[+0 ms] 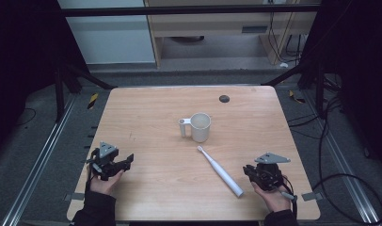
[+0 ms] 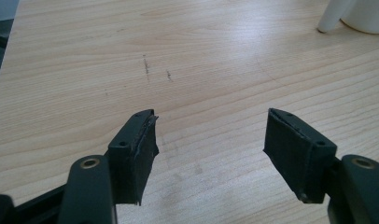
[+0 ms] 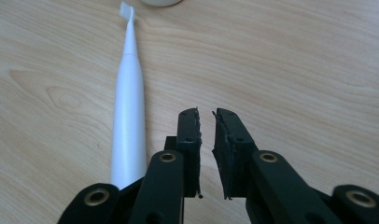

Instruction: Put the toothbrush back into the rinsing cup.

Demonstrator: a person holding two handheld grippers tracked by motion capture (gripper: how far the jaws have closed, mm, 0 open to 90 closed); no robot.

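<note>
A white electric toothbrush (image 1: 220, 171) lies flat on the wooden table (image 1: 147, 113), slanting from its small brush head near the middle of the table down to its thicker handle end near the right gripper (image 1: 263, 176). In the right gripper view the toothbrush (image 3: 128, 112) runs lengthwise just left of the jaws, its body smooth and plain, its bristled head pointing away toward the cup.

The white cup (image 1: 200, 126) stands upright just beyond the brush head, with a handle on its left side; its inside looks pale, and what it holds, if anything, cannot be told.

The left gripper (image 1: 115, 165) rests near the table's left edge, well apart from both things. Its own view shows its jaws spread wide over bare wood with faint scuff marks (image 2: 148, 70), and the cup's base (image 2: 360, 16) at the top right corner. The right gripper (image 3: 205, 140) has its jaws nearly closed, a thin gap between the pads, holding nothing.

A small dark round spot (image 1: 224, 98) sits near the table's far edge.
</note>
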